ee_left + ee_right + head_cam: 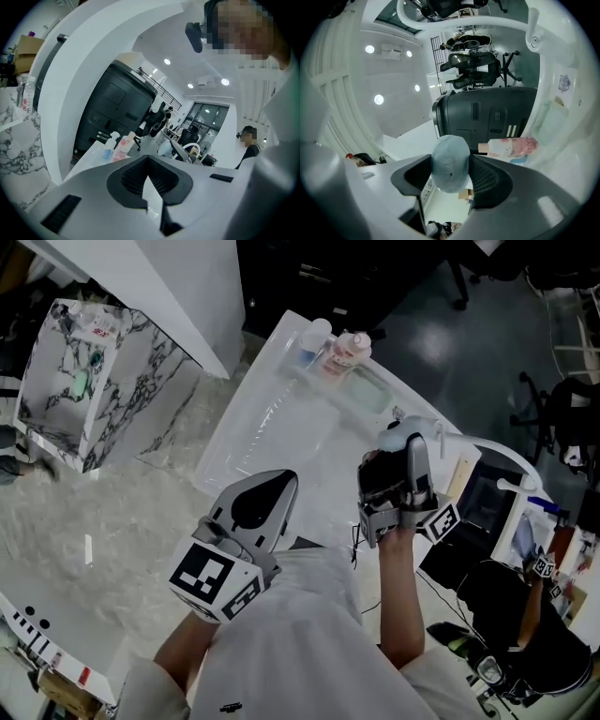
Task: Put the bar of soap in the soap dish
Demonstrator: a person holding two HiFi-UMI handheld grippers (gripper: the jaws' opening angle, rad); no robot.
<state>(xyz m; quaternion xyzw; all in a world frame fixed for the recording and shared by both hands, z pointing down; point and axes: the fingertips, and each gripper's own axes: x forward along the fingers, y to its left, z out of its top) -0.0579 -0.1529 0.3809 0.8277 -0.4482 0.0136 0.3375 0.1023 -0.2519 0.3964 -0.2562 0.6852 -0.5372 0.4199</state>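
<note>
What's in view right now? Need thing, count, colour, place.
soap: 1, pale blue, between the right jaws
dish: 1, pale green, on the table by the bottles
bottles: 2, one pink, one clear with blue, at the table's far end
table: 1, white, centre
marble box: 1, white with dark veins, left of the table
seated person: 1, dark clothes, lower right
left hand-held gripper: 1, grey, jaws together, empty
right hand-held gripper: 1, grey, shut on the soap, above the table's right edge
</note>
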